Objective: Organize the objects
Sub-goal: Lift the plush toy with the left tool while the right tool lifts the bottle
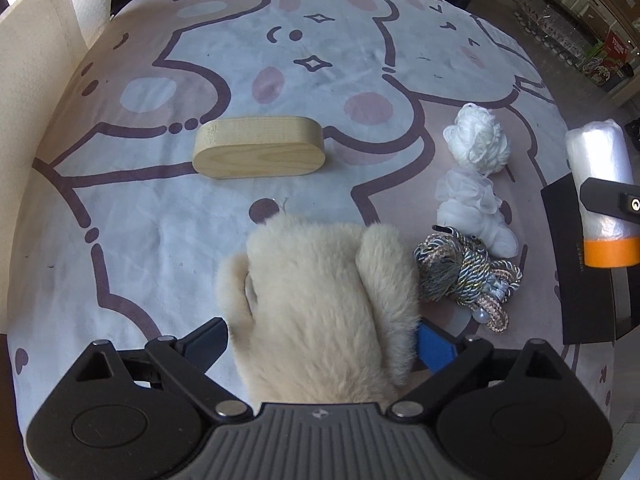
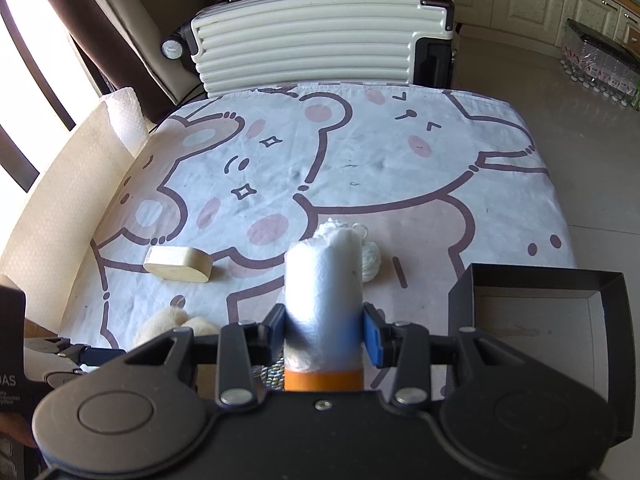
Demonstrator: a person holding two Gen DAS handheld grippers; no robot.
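Left tongs (image 1: 320, 344) clamped the plush toy (image 1: 320, 300) low over the bench (image 1: 160, 200). Right tongs (image 2: 324, 332) gripped the plastic roll (image 2: 324, 292), level, beside the black box (image 2: 540, 320).

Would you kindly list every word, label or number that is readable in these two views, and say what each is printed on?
"AS", with a cut-off letter before it: on the black packaging at the left edge of the right wrist view; the smaller lines beneath it are blurred.
Red carton in the background: pale print, too blurred to read.
Black box, on its side wall: a line of print too small to read.
No other text shows.
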